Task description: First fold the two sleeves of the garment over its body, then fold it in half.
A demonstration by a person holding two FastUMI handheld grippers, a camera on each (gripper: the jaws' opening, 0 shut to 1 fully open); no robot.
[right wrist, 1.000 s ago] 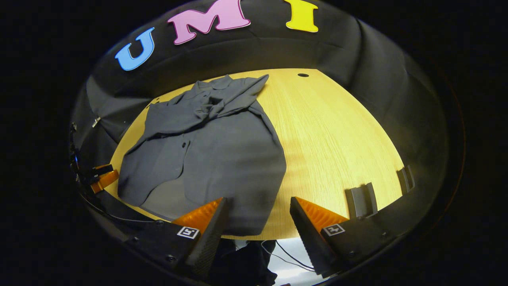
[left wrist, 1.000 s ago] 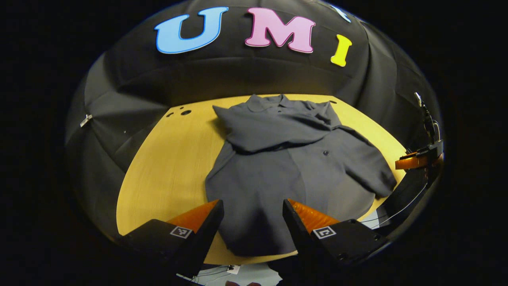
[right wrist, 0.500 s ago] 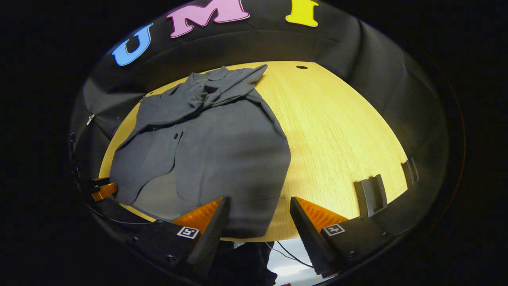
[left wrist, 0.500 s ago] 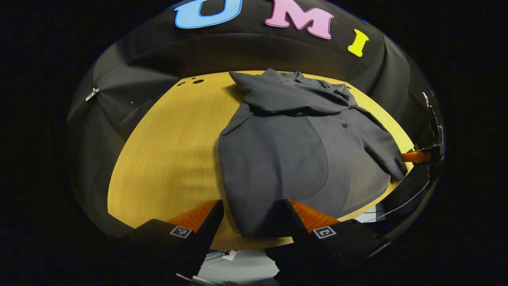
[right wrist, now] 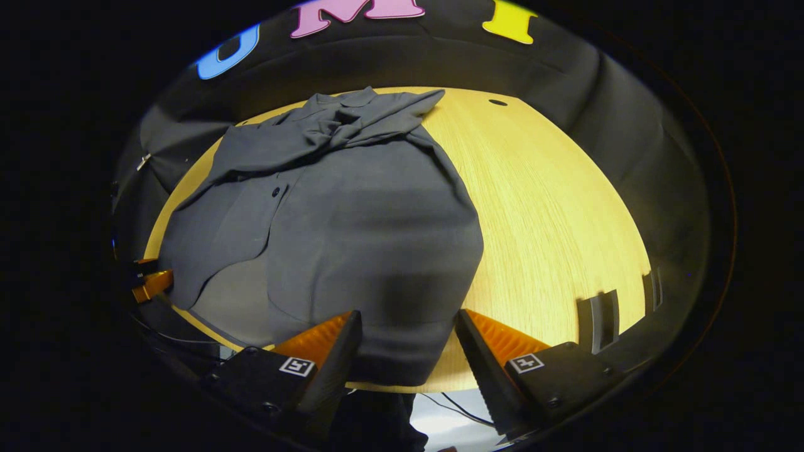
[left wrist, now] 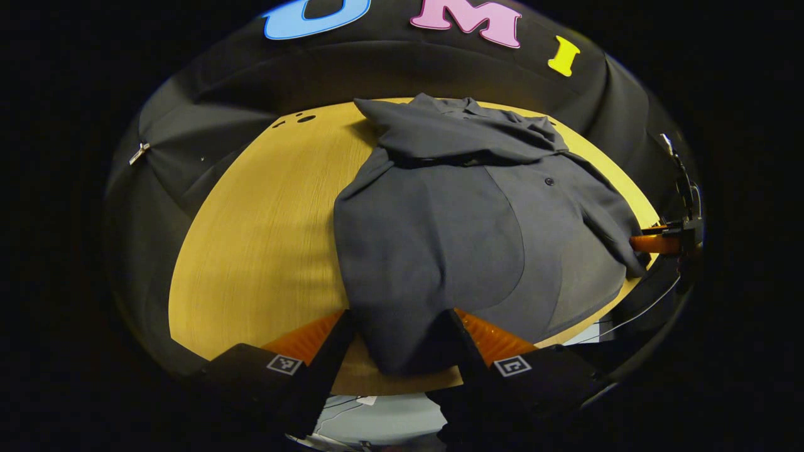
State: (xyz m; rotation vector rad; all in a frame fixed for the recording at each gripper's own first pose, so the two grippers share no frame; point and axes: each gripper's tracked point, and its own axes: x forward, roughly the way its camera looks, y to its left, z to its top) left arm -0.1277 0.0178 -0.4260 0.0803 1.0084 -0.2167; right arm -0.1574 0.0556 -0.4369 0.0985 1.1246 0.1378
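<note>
A dark grey button shirt lies flat on the round yellow table, collar at the far side. Both sleeves are folded across its upper body. In the left gripper view my left gripper is open, its fingers standing either side of the shirt's near hem corner at the table's front edge. In the right gripper view my right gripper is open too, straddling the other near hem corner of the shirt. Each gripper shows small at the side of the other's view: the right gripper, the left gripper.
The hem lies close to the table's front edge, with floor below. Two dark slotted brackets sit on the rim at the right. Small holes mark the far tabletop. A thin cable hangs near the right gripper.
Both grippers have moved down and forward to the shirt's near hem, which now lies between each pair of open fingers. The shirt itself has not shifted.
</note>
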